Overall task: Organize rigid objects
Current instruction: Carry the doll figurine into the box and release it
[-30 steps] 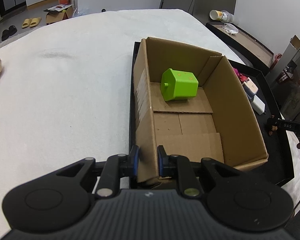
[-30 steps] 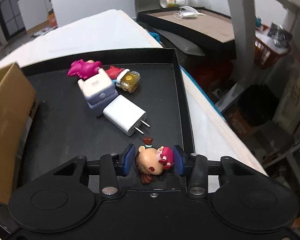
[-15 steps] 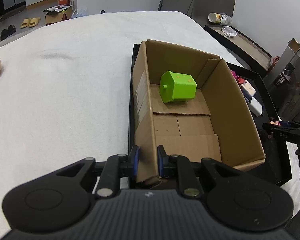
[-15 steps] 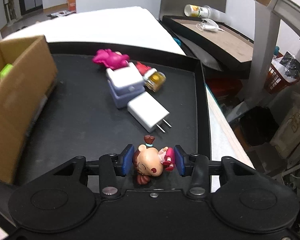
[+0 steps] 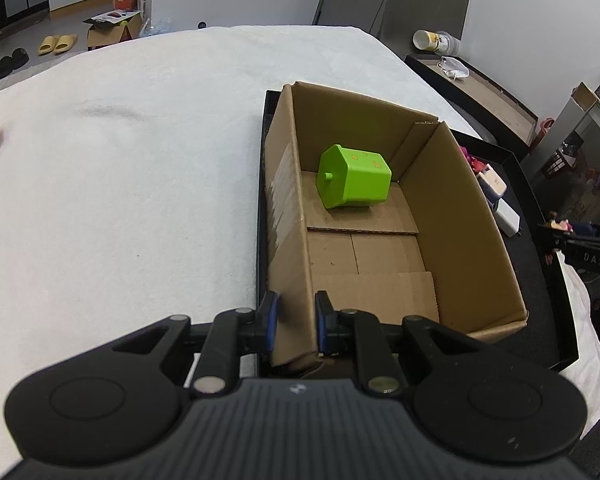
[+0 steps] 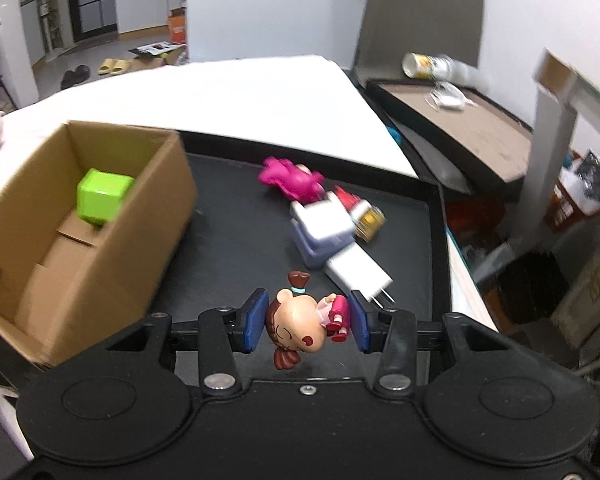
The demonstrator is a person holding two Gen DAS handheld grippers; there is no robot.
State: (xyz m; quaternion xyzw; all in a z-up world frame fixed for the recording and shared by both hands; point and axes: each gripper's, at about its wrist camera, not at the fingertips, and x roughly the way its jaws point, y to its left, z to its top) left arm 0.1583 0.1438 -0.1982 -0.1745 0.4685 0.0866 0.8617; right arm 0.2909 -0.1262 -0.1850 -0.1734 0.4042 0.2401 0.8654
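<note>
My left gripper (image 5: pixel 293 322) is shut on the near left wall of the open cardboard box (image 5: pixel 456 216), which stands on a black tray (image 5: pixel 548 304). A green block (image 5: pixel 354 176) lies inside the box at its far end. My right gripper (image 6: pixel 307 322) is shut on a small girl figurine (image 6: pixel 300 326) and holds it above the black tray (image 6: pixel 236 240), to the right of the box (image 6: pixel 140 208). The right gripper also shows at the right edge of the left wrist view (image 5: pixel 556 236).
On the tray beyond my right gripper lie a white charger plug (image 6: pixel 358 274), a pale purple box (image 6: pixel 320 232), a pink toy (image 6: pixel 290 180), a red figure and a small amber bottle (image 6: pixel 370 220). A white cloth covers the table (image 5: pixel 120 160). A second tray (image 6: pixel 452 120) stands at the far right.
My right gripper has lifted the figurine and swung left toward the box, so the box interior and green block now show. The left gripper keeps its hold on the box wall.
</note>
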